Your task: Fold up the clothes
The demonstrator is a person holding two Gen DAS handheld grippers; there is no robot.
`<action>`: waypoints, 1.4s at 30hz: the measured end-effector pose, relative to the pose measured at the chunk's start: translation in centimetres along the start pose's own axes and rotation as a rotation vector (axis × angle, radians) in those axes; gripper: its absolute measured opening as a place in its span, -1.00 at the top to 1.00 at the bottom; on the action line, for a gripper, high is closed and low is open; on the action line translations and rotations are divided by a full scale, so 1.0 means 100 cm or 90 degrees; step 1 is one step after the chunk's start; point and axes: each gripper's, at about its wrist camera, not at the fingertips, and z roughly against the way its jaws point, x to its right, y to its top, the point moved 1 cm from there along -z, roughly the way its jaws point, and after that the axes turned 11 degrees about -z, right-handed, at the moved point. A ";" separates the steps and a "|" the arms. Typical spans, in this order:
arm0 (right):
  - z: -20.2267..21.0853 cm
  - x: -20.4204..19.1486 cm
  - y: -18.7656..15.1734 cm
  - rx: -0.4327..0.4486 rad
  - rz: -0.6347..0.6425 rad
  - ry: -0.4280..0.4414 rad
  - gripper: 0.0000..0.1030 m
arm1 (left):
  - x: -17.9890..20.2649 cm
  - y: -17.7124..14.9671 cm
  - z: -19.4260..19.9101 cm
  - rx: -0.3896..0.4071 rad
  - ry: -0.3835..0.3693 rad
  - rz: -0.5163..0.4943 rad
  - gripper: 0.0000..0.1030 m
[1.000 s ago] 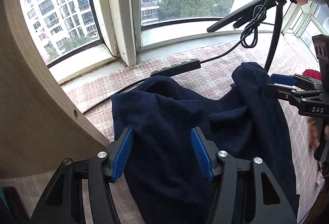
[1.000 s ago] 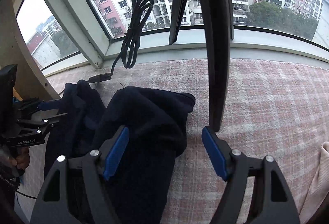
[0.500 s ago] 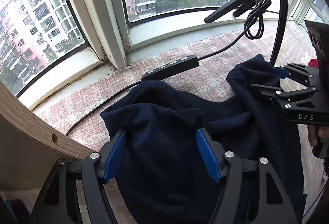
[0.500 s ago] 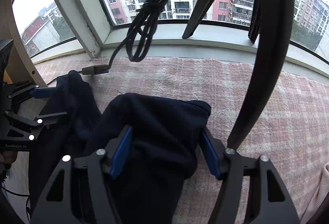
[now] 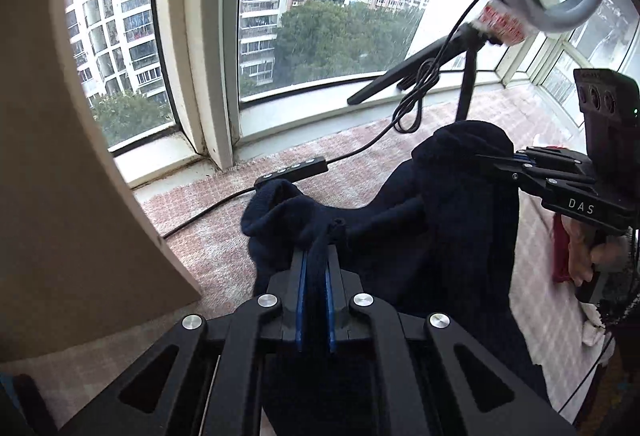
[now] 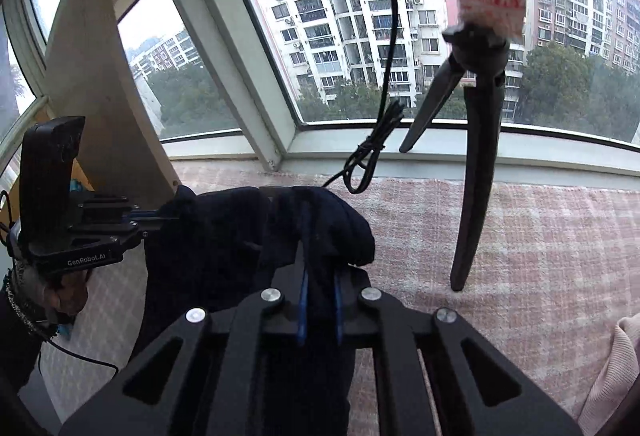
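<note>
A dark navy garment (image 5: 420,236) hangs bunched between both grippers above the pink checked cover (image 5: 208,236). In the left wrist view my left gripper (image 5: 316,256) is closing, its blue pads pressed on a fold of the cloth. My right gripper (image 5: 484,160) grips another raised fold at the right, a hand on its handle. In the right wrist view my right gripper (image 6: 320,260) is closing too, pads pinching the navy garment (image 6: 224,236). At the left of that view the left gripper (image 6: 160,218) holds the other end.
A black tripod (image 6: 476,176) stands on the pink checked cover (image 6: 540,236), with a looped cable (image 6: 372,152) and an inline switch (image 5: 292,172). A wooden panel (image 5: 60,196) rises at the left. A pale pink garment (image 6: 616,364) lies at the right edge, a red cloth (image 5: 560,256) nearby.
Both grippers went from open around the navy cloth to shut on it. Both have risen, lifting the garment's folds off the cover.
</note>
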 end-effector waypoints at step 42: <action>0.306 -0.052 -0.275 -0.042 -0.037 0.020 0.09 | 0.151 -0.214 0.175 -0.068 0.030 -0.250 -0.25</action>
